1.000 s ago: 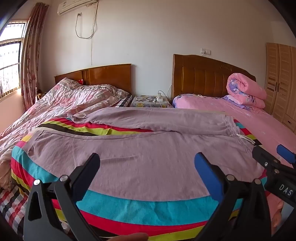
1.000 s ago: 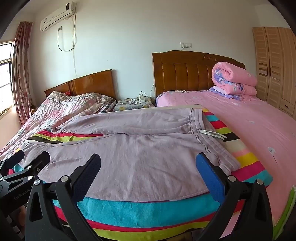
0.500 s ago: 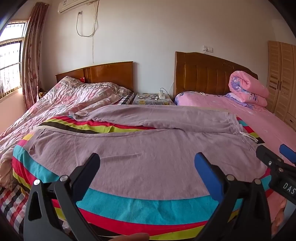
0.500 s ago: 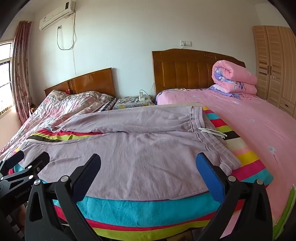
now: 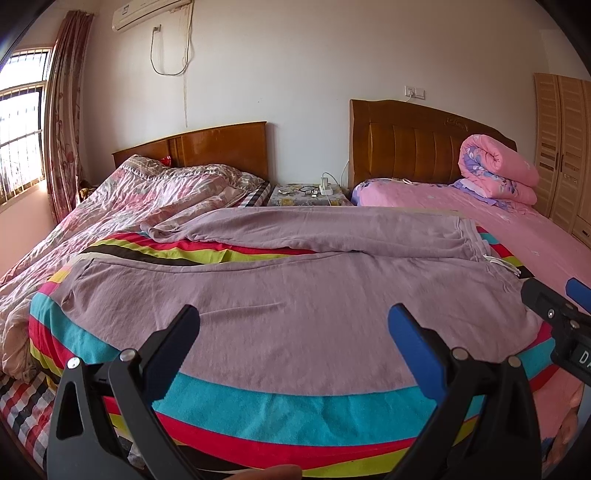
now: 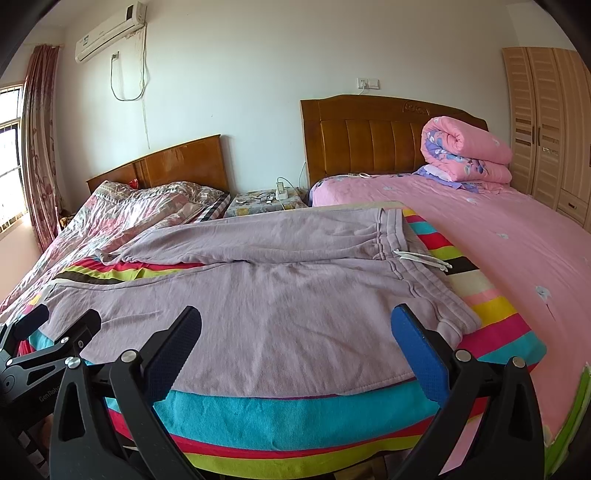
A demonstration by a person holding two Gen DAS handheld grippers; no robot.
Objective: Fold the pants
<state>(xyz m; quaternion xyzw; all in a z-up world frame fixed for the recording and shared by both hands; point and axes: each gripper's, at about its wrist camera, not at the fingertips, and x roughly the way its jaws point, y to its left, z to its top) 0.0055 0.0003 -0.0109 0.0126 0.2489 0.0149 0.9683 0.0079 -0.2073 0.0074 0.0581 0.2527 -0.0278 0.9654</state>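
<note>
The pants [image 5: 295, 295], pale mauve, lie spread flat just ahead of both tongs on a striped blanket [image 5: 258, 406] that covers the foot of the beds. The waistband with its white drawstring [image 6: 424, 260] is to the right of the right tongs [image 6: 295, 339], and the two legs run away to the left, past the left tongs [image 5: 293, 336]; the far leg lies apart from the near one, so no fold is made yet.

Both tongs are spread wide and pinch nothing. Compared with a second ago the pants have not moved, but both cameras have dipped a little and come slightly nearer to the near edge of the cloth. I judge this as the approach before the first grasp, probably of the near leg and the near side of the waist, to bring one leg over the other.

On the body of the right tongs, seen at the right edge of the left view, the letters "DA" can be read; on the left tongs, in the right view, "GenRob" is partly visible. Beyond the tongs are two wooden headboards [image 6: 369, 147], a rolled pink quilt [image 6: 465, 151] and a wall air conditioner [image 6: 107, 33].
</note>
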